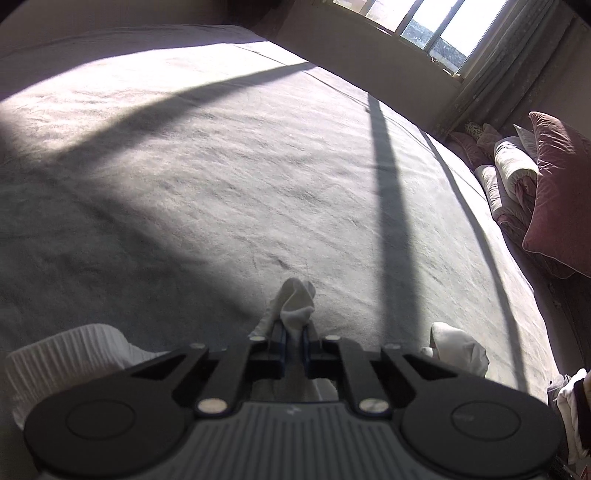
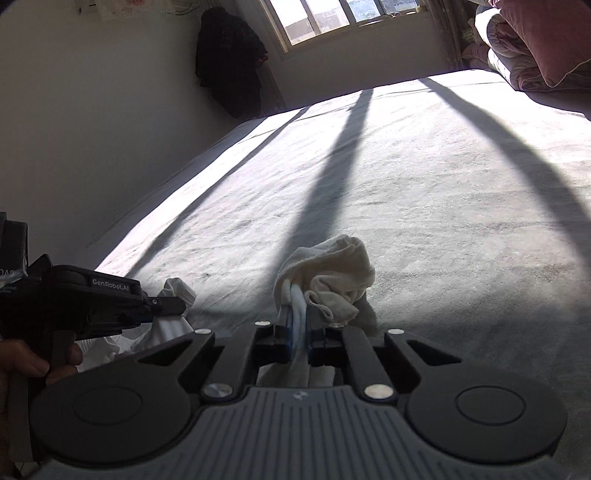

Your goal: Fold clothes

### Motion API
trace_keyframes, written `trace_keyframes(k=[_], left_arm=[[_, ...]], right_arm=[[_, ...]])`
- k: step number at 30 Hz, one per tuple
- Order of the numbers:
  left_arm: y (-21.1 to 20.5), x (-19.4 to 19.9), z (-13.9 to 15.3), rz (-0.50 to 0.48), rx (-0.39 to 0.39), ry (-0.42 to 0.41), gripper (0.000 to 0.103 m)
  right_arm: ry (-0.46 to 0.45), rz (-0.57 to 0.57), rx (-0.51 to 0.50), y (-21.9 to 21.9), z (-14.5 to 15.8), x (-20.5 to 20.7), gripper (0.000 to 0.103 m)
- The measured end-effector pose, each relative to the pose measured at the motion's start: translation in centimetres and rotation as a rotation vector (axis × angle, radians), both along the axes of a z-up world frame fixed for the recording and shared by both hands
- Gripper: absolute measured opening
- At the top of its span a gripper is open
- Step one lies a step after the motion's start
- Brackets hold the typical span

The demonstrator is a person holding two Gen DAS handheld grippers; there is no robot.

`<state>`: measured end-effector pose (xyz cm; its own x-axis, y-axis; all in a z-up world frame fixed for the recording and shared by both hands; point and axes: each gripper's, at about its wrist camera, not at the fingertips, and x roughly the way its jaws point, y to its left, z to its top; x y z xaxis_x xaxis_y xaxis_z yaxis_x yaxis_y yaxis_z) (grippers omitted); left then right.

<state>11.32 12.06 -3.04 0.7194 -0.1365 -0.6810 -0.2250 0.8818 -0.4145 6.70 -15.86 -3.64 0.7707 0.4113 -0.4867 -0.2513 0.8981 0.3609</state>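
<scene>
A white garment [image 1: 295, 308] lies bunched at the near edge of a grey bed [image 1: 221, 166]. My left gripper [image 1: 294, 334] is shut on a pinched fold of it, and the cloth pokes up past the fingertips. A ribbed white part [image 1: 70, 350] of the garment spreads at the lower left. My right gripper [image 2: 300, 321] is shut on another bunch of the white garment [image 2: 332, 273], which bulges above its fingers. In the right wrist view the left gripper [image 2: 173, 304] comes in from the left, held by a hand [image 2: 26, 363], clamped on white cloth [image 2: 177, 291].
The bed [image 2: 406, 184] stretches ahead, crossed by sunlight and window-bar shadows. Pink and white pillows and rolled bedding [image 1: 535, 192] are piled at its right end. A window [image 2: 332, 18] and dark hanging clothes [image 2: 229, 62] stand beyond the bed's far side.
</scene>
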Motion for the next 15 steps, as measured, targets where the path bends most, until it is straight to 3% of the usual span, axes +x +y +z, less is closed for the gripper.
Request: trace_keyframes(k=[7,15], left_arm=[[3.6,-1.5,2.4,0.18,-0.043,-0.165,0.008],[3.4,-1.6,2.9,0.182,-0.044,-0.254,0.008]], right_arm=[[-0.144,-0.197,-0.089,-3.9,2.5,-1.5,0.008],[-0.198,-0.31,-0.177,-6.0,2.7,-2.3,0.008]])
